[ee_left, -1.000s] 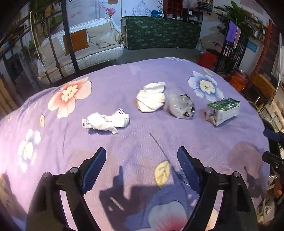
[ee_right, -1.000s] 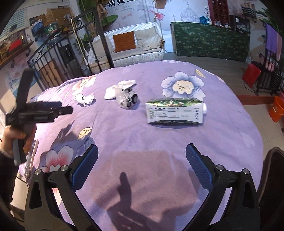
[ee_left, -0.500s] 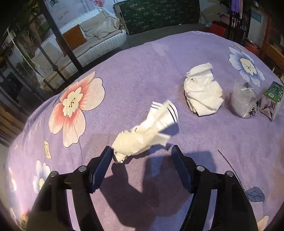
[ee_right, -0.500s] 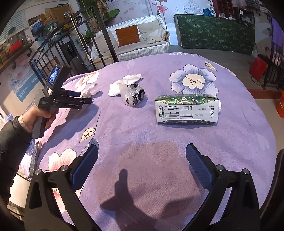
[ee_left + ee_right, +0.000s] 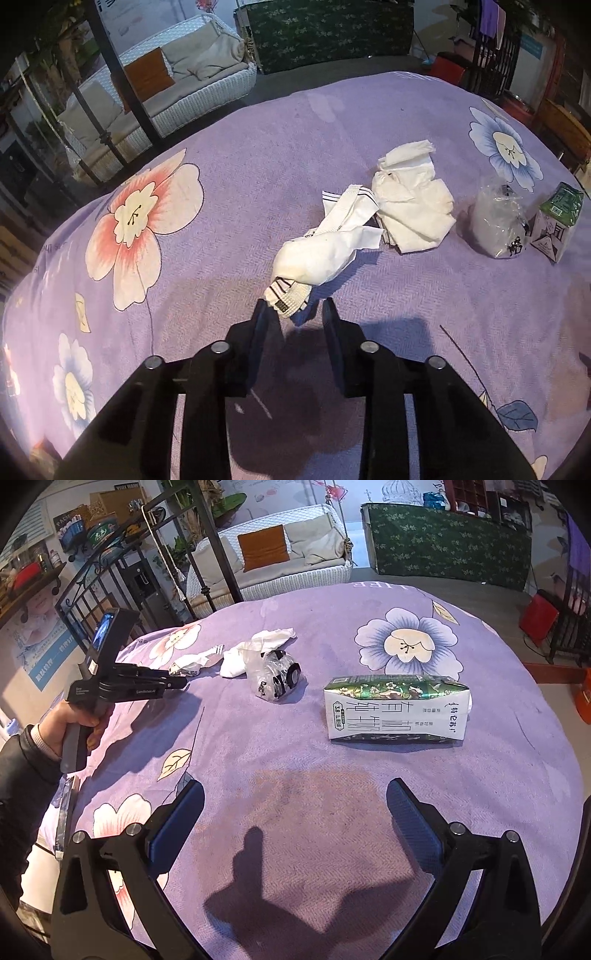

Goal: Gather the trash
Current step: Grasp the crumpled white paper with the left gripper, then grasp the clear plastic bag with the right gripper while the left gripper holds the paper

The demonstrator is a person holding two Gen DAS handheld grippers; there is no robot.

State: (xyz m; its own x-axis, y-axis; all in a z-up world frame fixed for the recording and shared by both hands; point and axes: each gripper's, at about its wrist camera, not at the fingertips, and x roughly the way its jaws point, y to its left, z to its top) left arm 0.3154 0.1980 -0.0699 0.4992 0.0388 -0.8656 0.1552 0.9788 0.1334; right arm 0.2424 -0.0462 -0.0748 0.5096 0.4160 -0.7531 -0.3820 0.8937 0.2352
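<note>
We bring our left gripper (image 5: 293,314) down on the crumpled white wrapper with black stripes (image 5: 325,251) on the purple flowered surface (image 5: 229,206). Its fingers are narrowing, the wrapper's near end just between them, not yet pinched; its long axis runs away toward the white tissue wad (image 5: 413,206). Our right gripper (image 5: 295,808) hangs wide and empty, well short of the green-and-white milk carton (image 5: 395,710).

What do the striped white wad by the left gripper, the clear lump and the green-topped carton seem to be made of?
Striped white wad: probably matte paper wrapper or tissue; it holds soft creases.
Clear lump: thin glossy plastic film; see-through, with bright glints.
Green-topped carton: coated paperboard, it seems; printed faces and folded gable end.
</note>
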